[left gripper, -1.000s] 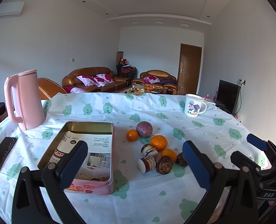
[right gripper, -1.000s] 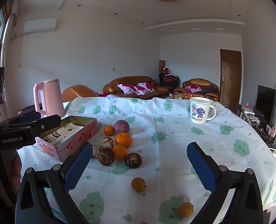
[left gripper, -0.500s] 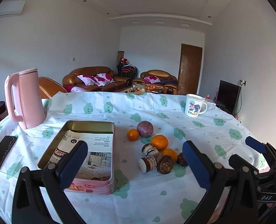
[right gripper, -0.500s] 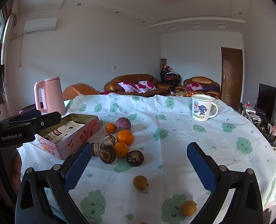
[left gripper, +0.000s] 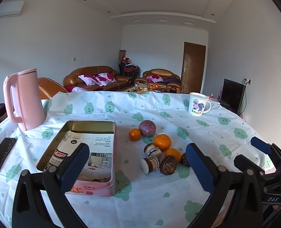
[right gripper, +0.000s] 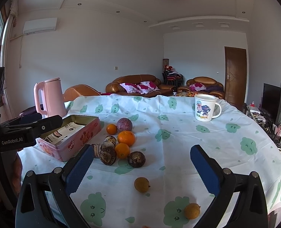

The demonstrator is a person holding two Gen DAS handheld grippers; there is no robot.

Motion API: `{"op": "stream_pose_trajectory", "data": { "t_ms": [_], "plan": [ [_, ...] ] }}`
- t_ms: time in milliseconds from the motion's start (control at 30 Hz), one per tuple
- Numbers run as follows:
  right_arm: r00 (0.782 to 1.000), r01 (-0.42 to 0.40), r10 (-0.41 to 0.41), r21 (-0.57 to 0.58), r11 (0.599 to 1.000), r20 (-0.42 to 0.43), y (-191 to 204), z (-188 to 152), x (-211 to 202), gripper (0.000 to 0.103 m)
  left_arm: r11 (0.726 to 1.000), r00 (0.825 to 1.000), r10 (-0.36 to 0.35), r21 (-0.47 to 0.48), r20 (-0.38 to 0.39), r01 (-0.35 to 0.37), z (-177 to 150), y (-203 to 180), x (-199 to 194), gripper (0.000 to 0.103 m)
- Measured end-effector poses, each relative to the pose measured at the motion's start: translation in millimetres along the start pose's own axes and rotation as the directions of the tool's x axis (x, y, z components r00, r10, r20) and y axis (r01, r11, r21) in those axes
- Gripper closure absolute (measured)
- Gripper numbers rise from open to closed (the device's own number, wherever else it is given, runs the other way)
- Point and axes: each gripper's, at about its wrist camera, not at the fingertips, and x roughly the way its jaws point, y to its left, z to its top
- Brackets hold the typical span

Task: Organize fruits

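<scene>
A cluster of fruit lies mid-table: a purple round fruit, three oranges, the largest in the middle, and several dark brown fruits, some cut. The same cluster shows in the right wrist view. Two small yellow-brown fruits lie apart, near my right gripper. An open pink tin with printed paper inside sits left of the cluster. My left gripper is open and empty, near the tin and cluster. My right gripper is open and empty above the table's near edge.
A pink kettle stands at the back left, a black phone lies at the left edge, and a white cartoon mug stands at the back right. The tablecloth is white with green shapes. Sofas stand beyond.
Both grippers have moved slightly forward towards the fruit, which sits a little nearer in both views. Both stay open. Nothing on the table has moved.
</scene>
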Motion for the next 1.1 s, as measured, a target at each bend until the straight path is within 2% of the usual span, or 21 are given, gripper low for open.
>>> {"op": "stream_pose_trajectory", "data": {
  "t_ms": [467,733,900,933,967,1033,1100],
  "plan": [
    [1.000,0.027,-0.027,0.004,1.000,-0.010,-13.6,-11.4,0.9,0.001,1.000,0.999,-0.016,0.003,-0.036,0.016,-5.2,-7.3,11.1,0.000],
    [0.991,0.133,-0.133,0.000,0.991,0.016,-48.4,-39.7,-13.4,0.001,0.993,0.993,-0.091,0.068,-0.074,0.097,-23.2,-39.3,31.2,0.000],
    [0.989,0.147,-0.146,0.012,0.989,-0.021,-67.6,-63.6,-14.8,0.003,0.977,0.977,-0.175,0.104,-0.125,0.188,-31.5,-66.9,46.9,0.003],
    [0.989,0.141,-0.141,0.016,0.990,-0.035,-70.6,-67.5,-12.7,0.010,0.971,0.971,-0.194,0.115,-0.138,0.210,-33.0,-73.7,50.0,0.006],
    [0.991,0.128,-0.127,0.026,0.991,-0.054,-74.2,-70.3,-9.5,0.021,0.966,0.966,-0.208,0.125,-0.152,0.228,-34.9,-80.4,52.9,0.011],
    [0.992,0.101,-0.096,0.048,0.994,-0.083,-78.4,-73.5,-3.1,0.033,0.955,0.955,-0.232,0.142,-0.182,0.259,-39.2,-92.9,58.6,0.016],
    [0.992,0.090,-0.085,0.052,0.995,-0.095,-79.0,-75.9,0.1,0.034,0.946,0.944,-0.256,0.147,-0.211,0.289,-43.4,-102.8,62.8,0.022]
  ]
}}
